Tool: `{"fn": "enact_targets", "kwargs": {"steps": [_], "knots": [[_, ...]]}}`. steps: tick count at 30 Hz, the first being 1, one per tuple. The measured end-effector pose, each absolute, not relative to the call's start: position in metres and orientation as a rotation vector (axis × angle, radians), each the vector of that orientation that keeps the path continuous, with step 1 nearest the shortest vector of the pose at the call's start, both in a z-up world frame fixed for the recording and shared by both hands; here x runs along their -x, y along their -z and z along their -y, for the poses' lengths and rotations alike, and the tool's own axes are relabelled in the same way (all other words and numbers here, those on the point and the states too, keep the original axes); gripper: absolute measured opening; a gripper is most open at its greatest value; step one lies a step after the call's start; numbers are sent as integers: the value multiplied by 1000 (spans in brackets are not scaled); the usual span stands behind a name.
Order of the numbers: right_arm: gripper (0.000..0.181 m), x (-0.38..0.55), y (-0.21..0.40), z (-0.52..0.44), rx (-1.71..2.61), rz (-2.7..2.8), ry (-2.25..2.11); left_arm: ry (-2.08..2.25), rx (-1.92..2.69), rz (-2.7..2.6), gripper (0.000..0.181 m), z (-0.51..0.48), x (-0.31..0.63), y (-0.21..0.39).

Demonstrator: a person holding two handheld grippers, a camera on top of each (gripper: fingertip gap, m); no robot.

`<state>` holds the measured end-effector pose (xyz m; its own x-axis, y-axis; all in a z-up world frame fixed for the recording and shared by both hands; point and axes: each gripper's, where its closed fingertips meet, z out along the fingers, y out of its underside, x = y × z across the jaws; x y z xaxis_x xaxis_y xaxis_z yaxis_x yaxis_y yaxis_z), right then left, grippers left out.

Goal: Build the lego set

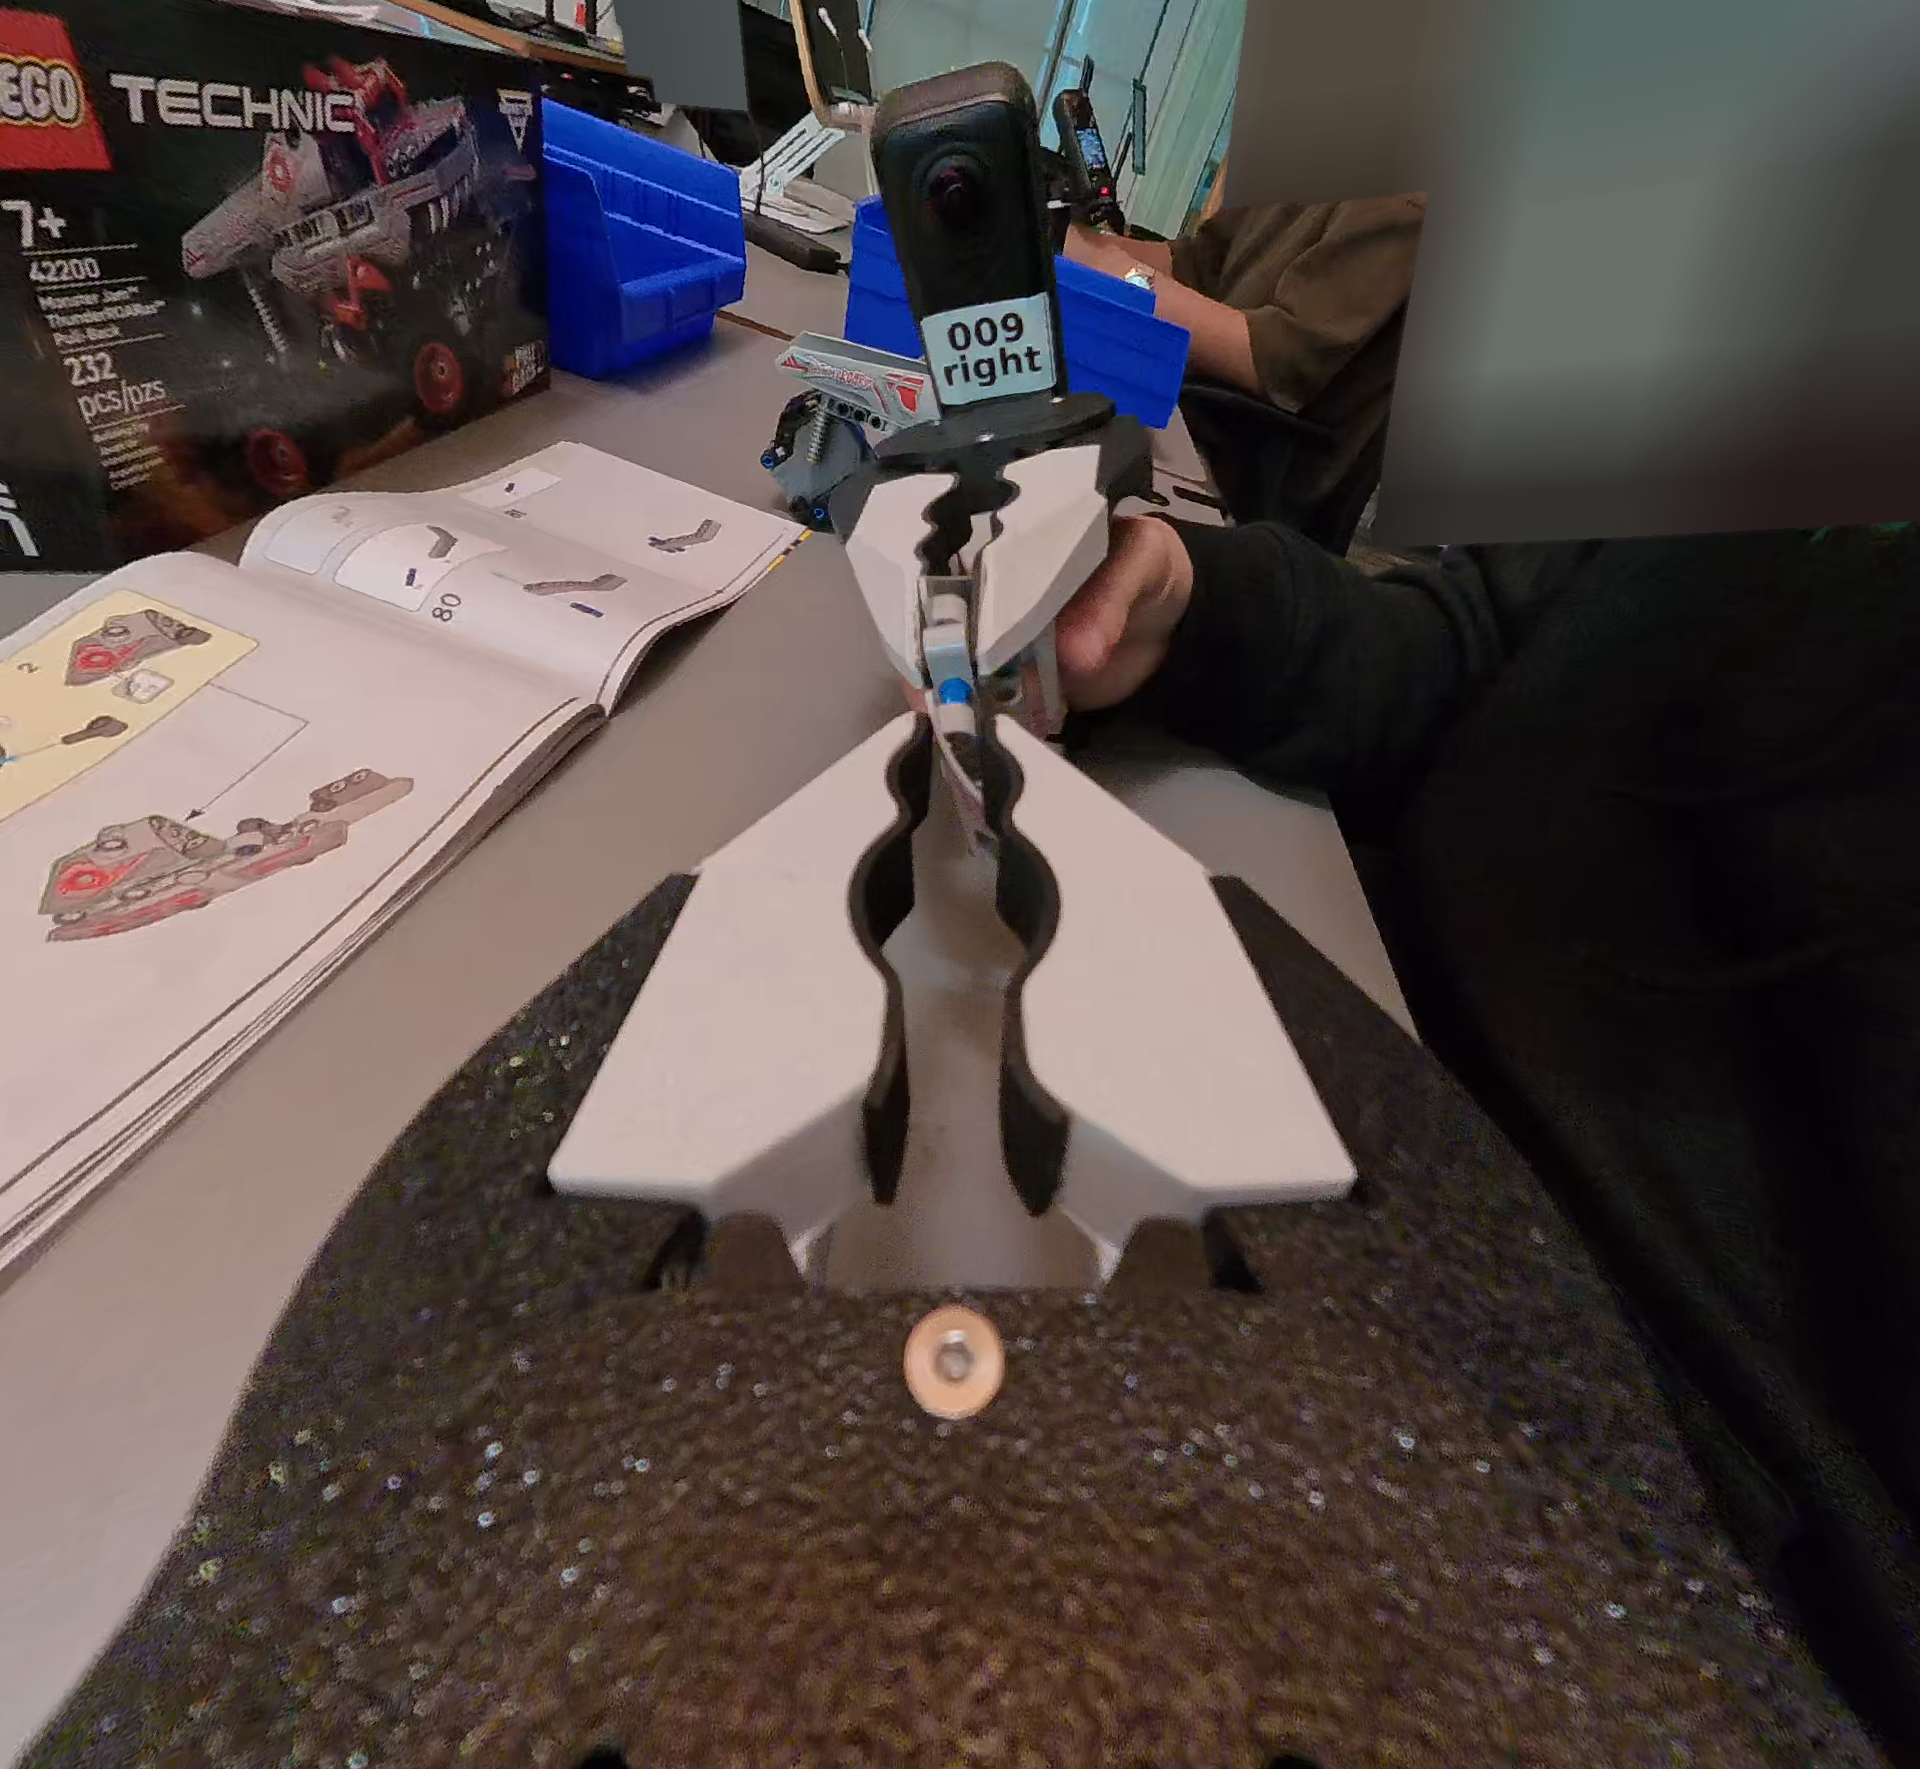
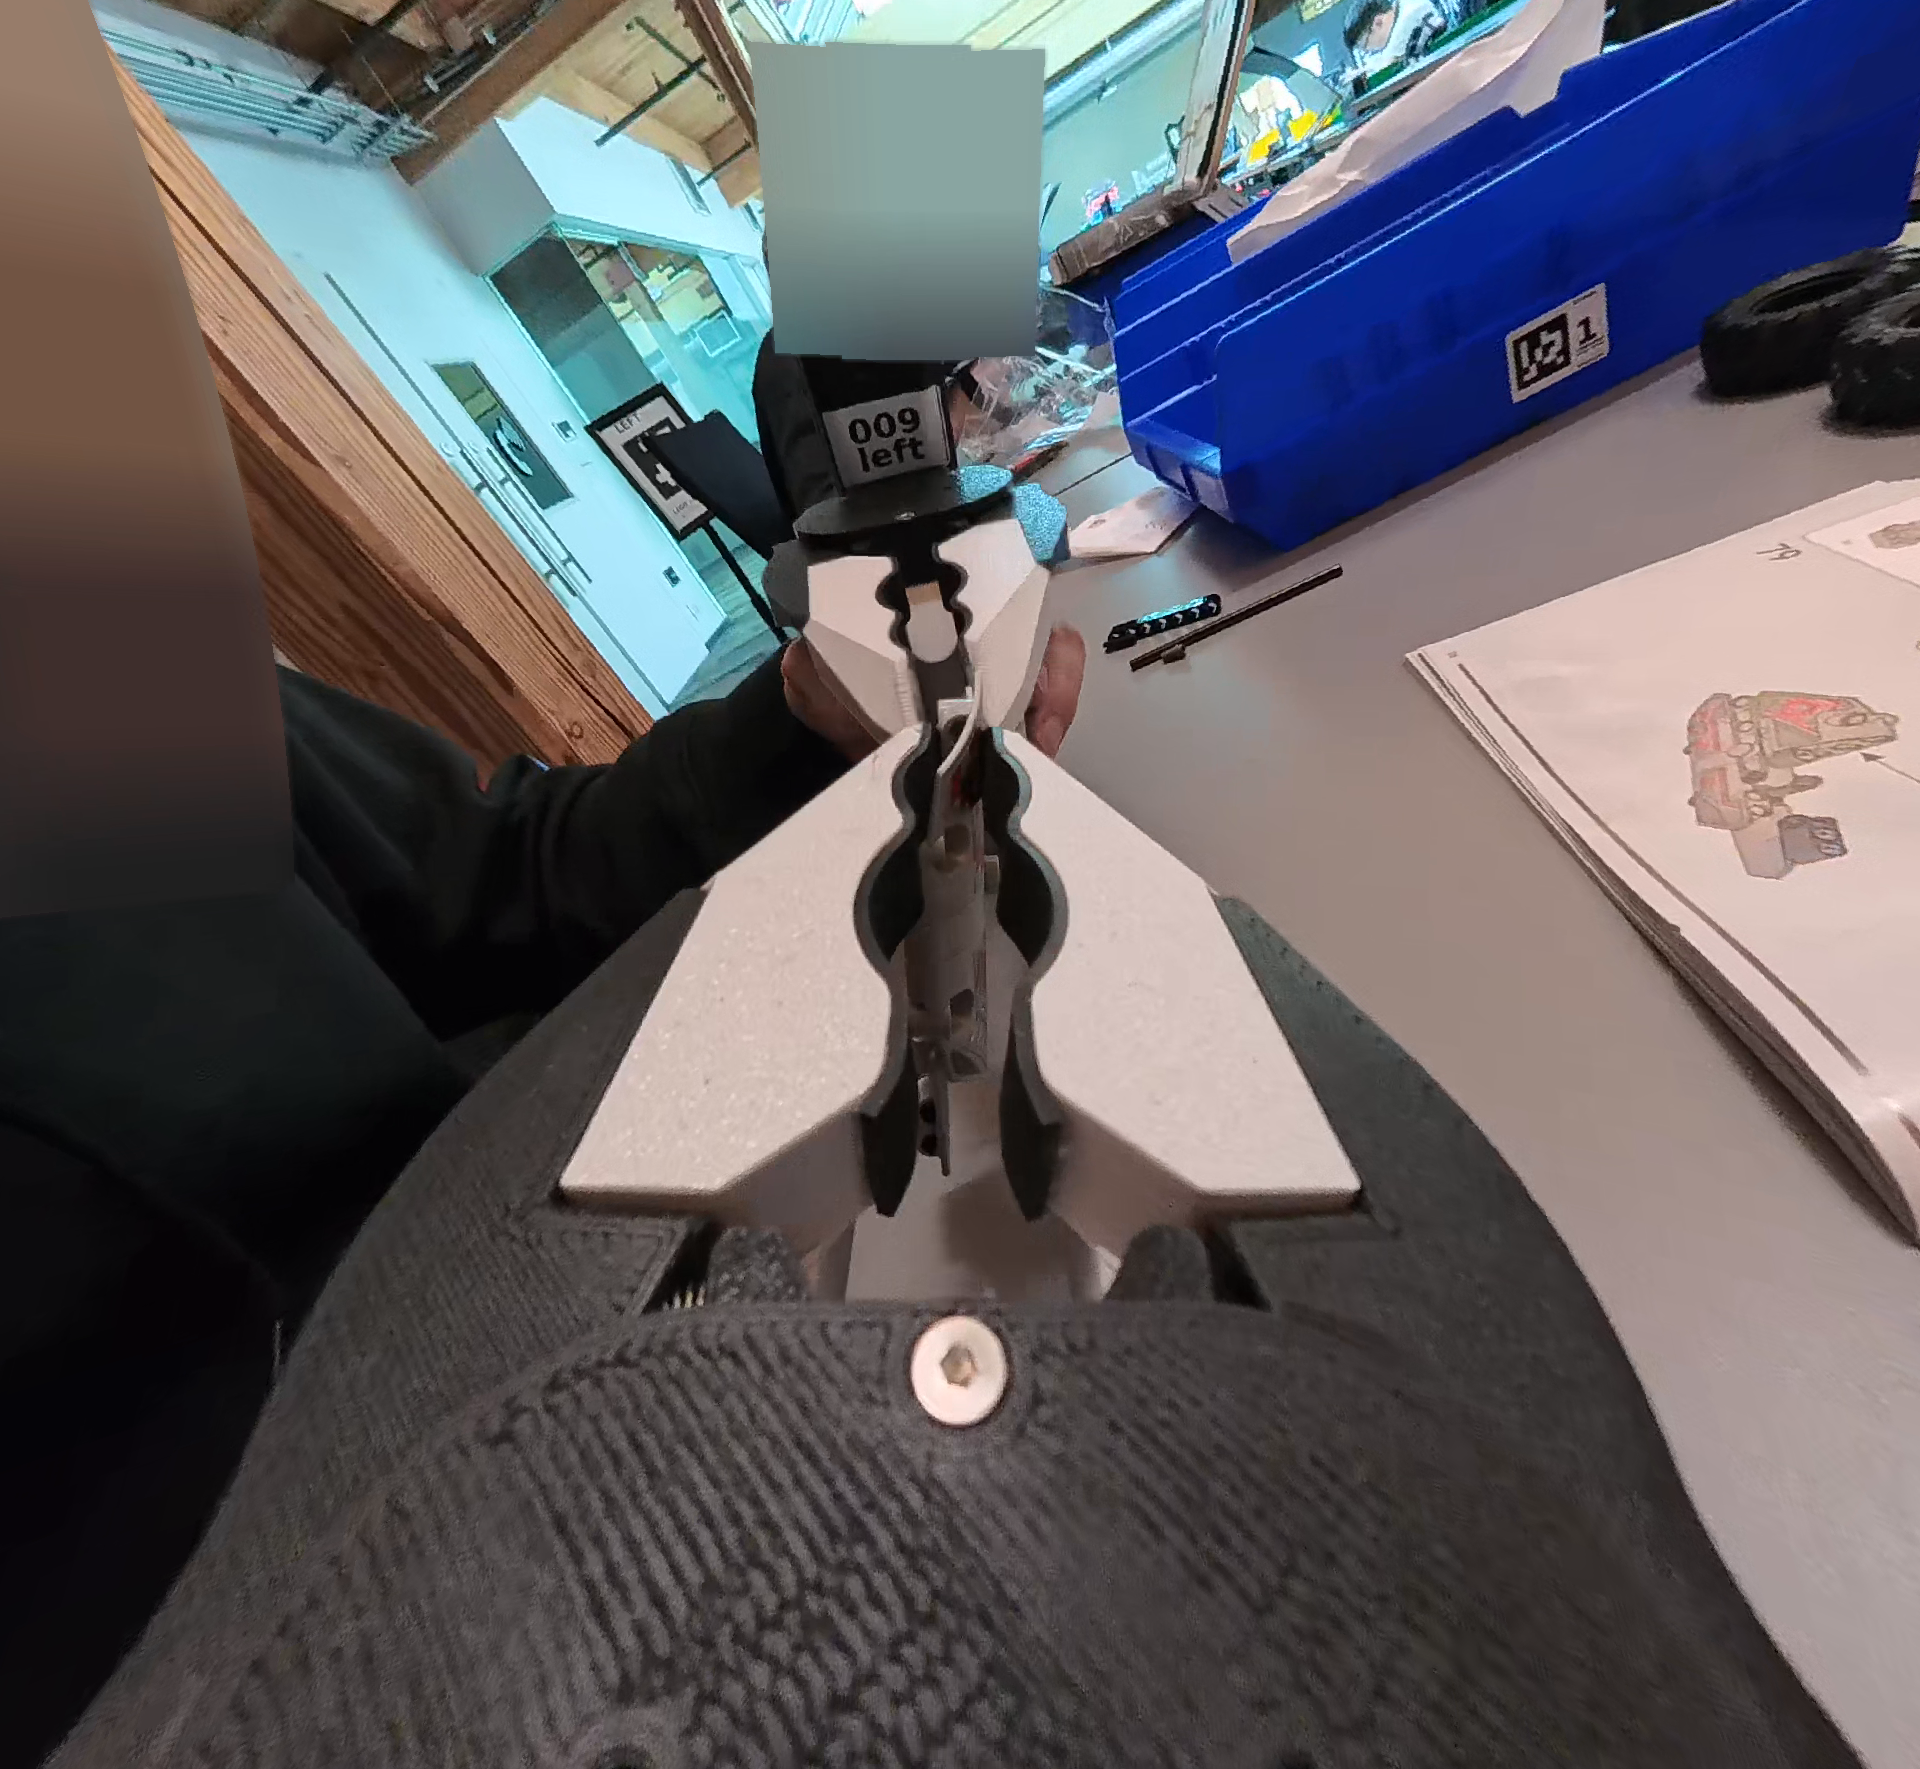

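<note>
Grey lego assembly (image 2: 951,930) with a blue pin is pinched at both ends, your left tool (image 1: 956,753) and right tool (image 2: 961,753) both closed on it tip to tip above the table (image 1: 312,1148), right of the open instruction booklet (image 1: 312,680), blue bins (image 1: 634,265) behind.

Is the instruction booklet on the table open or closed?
Open. The booklet lies flat on the table with two printed pages spread either side of its spine; the right wrist view shows an open page too.
</note>
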<state>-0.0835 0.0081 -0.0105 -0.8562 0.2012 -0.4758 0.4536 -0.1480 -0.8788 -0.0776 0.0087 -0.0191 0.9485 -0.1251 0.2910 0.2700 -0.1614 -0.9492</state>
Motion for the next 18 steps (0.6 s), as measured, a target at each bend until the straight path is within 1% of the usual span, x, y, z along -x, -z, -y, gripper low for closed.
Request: {"fn": "enact_targets", "kwargs": {"steps": [13, 18], "knots": [[7, 77, 22, -4, -738, -2055, 1993, 331, 1838, 52, 4, -8, 72, 34], [7, 78, 29, -6, -727, -2232, 1925, 236, 1935, 21, 4, -11, 72, 46]]}}
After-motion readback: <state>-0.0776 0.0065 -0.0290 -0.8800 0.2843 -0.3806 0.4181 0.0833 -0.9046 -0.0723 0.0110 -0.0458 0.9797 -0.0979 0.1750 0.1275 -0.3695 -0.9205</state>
